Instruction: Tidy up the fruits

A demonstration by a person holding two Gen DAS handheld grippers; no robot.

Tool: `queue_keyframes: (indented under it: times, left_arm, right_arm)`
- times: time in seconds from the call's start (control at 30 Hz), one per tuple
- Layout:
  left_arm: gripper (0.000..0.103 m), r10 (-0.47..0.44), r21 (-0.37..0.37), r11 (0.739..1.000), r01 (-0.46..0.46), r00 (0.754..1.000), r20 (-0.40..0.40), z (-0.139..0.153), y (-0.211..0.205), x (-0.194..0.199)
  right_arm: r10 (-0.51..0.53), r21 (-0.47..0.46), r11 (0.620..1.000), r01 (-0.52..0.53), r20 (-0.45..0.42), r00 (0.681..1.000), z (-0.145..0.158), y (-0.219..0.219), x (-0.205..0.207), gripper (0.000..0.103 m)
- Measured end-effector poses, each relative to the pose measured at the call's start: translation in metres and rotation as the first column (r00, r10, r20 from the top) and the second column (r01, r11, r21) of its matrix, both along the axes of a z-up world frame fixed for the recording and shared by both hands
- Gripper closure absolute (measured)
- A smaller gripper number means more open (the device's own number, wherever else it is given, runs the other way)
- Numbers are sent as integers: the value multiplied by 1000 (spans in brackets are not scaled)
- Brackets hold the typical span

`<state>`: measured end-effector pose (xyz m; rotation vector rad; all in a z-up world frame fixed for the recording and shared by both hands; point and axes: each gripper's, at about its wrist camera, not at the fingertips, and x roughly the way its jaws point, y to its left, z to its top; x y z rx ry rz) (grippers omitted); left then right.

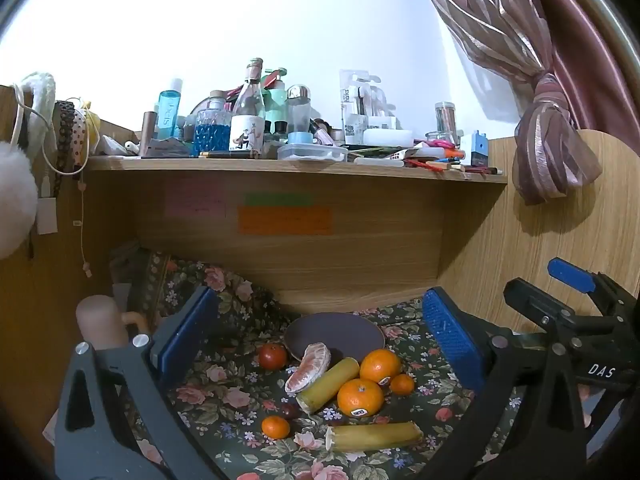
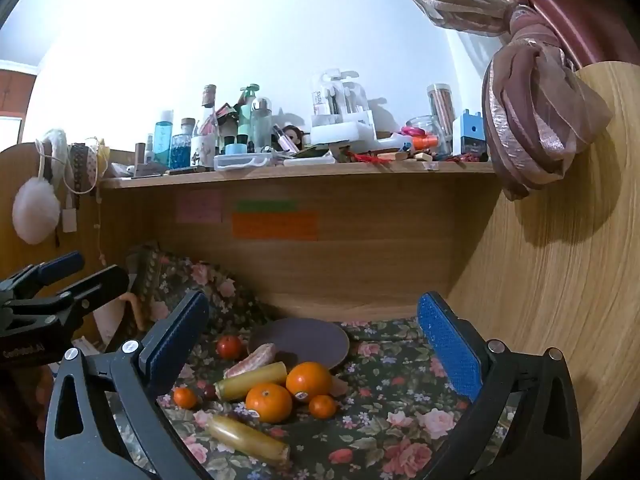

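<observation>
Left wrist view: left tool (image 1: 316,336) released, blue pads spread wide with nothing between them, over the floral-clothed table (image 1: 404,440).
Right wrist view: right tool (image 2: 316,340) likewise released and empty-handed above the same cloth.
Plate: dark round plate (image 1: 340,330) at the back of the table, bare; a peeled citrus half (image 1: 309,367) leans on its front rim.
Fruit on the cloth: two big oranges (image 1: 380,366) with stickers, touching each other; a small mandarin (image 1: 402,384) just beside them; another small mandarin (image 1: 275,427) apart at front left; a red tomato-like fruit (image 1: 273,356) by the plate's left edge; two yellow peeled stalk pieces (image 1: 330,384), one leaning against the oranges, one lying in front.
Shelf: upper shelf (image 1: 280,165) crowded with bottles, jars and a clear lidded box (image 1: 312,153).
Only in the left wrist view: right tool's black frame (image 1: 576,316) at the right edge; a small dark fruit (image 1: 289,411) shows clearly.
Only in the right wrist view: left tool's frame (image 2: 52,300) at the left edge; a doll's head (image 2: 294,136) on the shelf.
</observation>
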<state>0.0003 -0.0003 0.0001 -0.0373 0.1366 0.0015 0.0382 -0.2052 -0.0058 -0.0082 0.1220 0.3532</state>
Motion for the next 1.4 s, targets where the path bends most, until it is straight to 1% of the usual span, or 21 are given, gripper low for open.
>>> queue_keyframes:
  times: [0.27,0.33,0.5,0.53,0.63,1.0,1.4]
  left_arm:
    - [0,-12,4,1000,12,1000,-10,3,-4,9]
    - [0,-15,-3,1000,15,1000,-5,4,-1,1]
    - [0,-13,-1,1000,13,1000,-8,5,2,8]
    - [0,-11,3,1000,11,1000,4,1,-1,4]
    - [0,-11,1,1000,11,1000,7,-1,-2,2]
    - [0,-14,-1,1000,14,1000,3,-2,0,5]
    - [0,-16,-6,1000,16,1000,1,-3,1,9]
  right_arm:
    - [-1,5,1000,1,-3,1000,-1,1,-1,0]
    - [3,5,1000,-2,-8,1000,-1,2,0,0]
    - [2,5,1000,-2,-8,1000,-1,2,0,0]
    - [2,5,1000,-2,-8,1000,-1,2,0,0]
    - [4,5,1000,-4,-8,1000,0,3,0,0]
    - [1,12,1000,-1,-21,1000,-1,2,5,0]
    - [3,16,1000,-3,-16,1000,0,1,5,0]
